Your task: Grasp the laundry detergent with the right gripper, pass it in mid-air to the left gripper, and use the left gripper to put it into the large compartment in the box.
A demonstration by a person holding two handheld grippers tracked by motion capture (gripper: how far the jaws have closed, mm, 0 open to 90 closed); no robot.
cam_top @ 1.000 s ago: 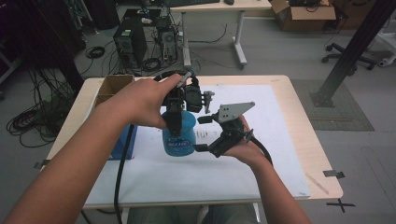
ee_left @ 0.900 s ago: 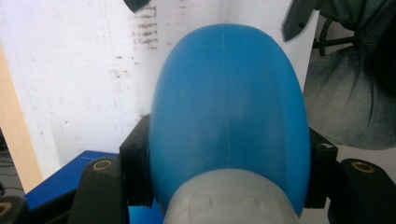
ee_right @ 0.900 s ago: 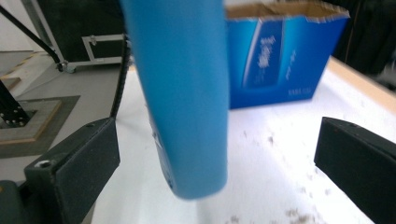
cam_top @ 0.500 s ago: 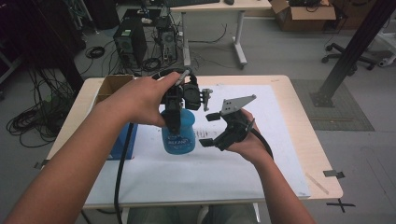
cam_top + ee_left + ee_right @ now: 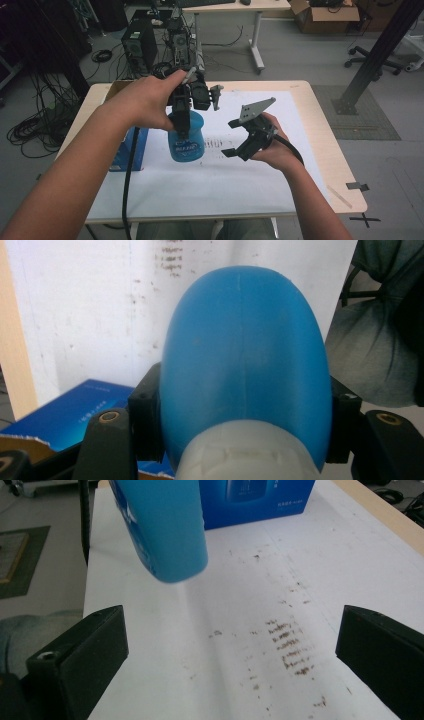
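Both hands raised: left tongs (image 5: pixel 182 131) grip blue bottle (image 5: pixel 187 142), right tongs (image 5: pixel 234 137) wide.

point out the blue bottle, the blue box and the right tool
blue bottle (image 5: pixel 186 142), high view, labelled side
blue box (image 5: pixel 134 147), high view, top face
right tool (image 5: pixel 232 137), high view, gap between jaws

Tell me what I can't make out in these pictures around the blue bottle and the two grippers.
- Blue bottle: label print too small in the high view; its cap end is cut off by the bottom edge in the left gripper view.
- Blue box: partly hidden by the left forearm, high view.
- Left gripper: pads hidden behind the bottle.
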